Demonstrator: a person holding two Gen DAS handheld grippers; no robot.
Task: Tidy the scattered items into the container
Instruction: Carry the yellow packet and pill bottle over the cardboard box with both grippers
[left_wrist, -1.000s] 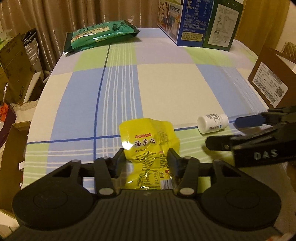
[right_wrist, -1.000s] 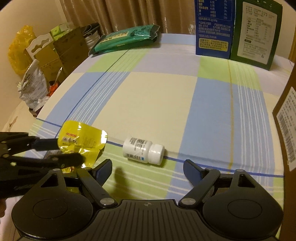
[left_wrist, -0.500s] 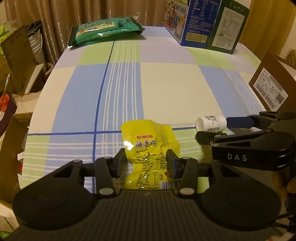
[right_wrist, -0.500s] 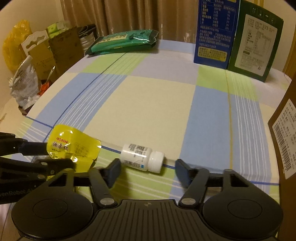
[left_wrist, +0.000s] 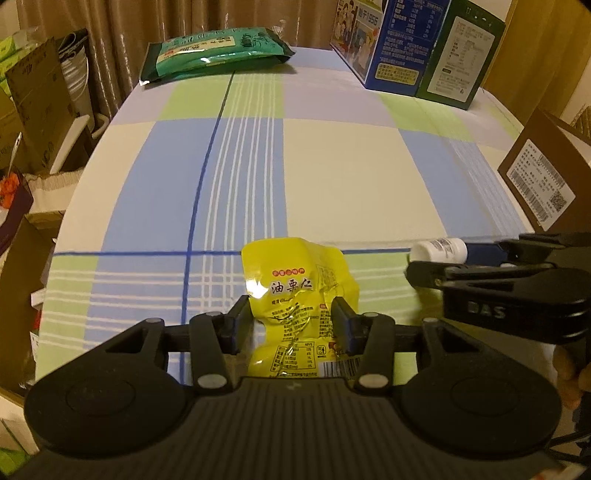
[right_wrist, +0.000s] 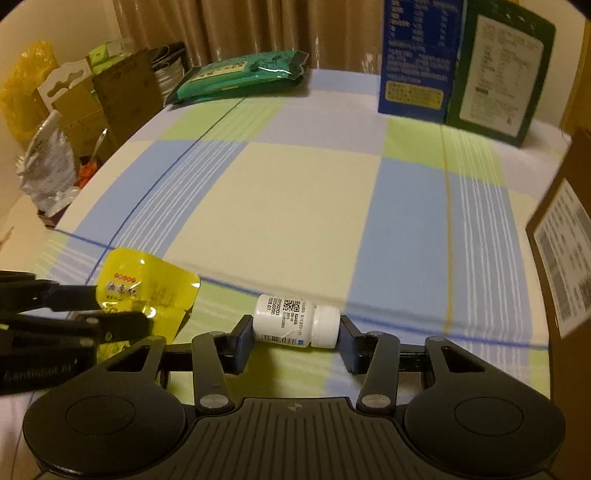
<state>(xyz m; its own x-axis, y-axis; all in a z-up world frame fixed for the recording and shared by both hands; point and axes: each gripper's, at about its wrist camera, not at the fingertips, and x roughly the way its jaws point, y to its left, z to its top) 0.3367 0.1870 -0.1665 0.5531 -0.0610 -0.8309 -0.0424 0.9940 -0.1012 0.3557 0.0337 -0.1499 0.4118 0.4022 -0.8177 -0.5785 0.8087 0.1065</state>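
Observation:
A crinkled yellow snack packet (left_wrist: 295, 280) lies on the checked tablecloth near the front edge. My left gripper (left_wrist: 291, 306) is shut on its lower half, and the pads pinch the foil from both sides. A small white pill bottle (right_wrist: 291, 321) lies on its side to the right of the packet. My right gripper (right_wrist: 295, 325) has its jaws closing on it, one pad touching the base and the other the cap. In the left wrist view the right gripper (left_wrist: 439, 264) and the bottle (left_wrist: 437, 249) show at the right edge. The brown cardboard box (left_wrist: 539, 177) stands at the table's right side.
At the far end of the table lie a green packet (left_wrist: 214, 51) and two upright cartons, one blue (left_wrist: 391, 44) and one dark green (left_wrist: 461, 62). Cardboard boxes and bags (right_wrist: 74, 103) crowd the floor beyond the table's left edge.
The right gripper has come up to the white bottle and its wide jaws have drawn in until they touch both ends. The left gripper has kept its hold on the yellow packet.

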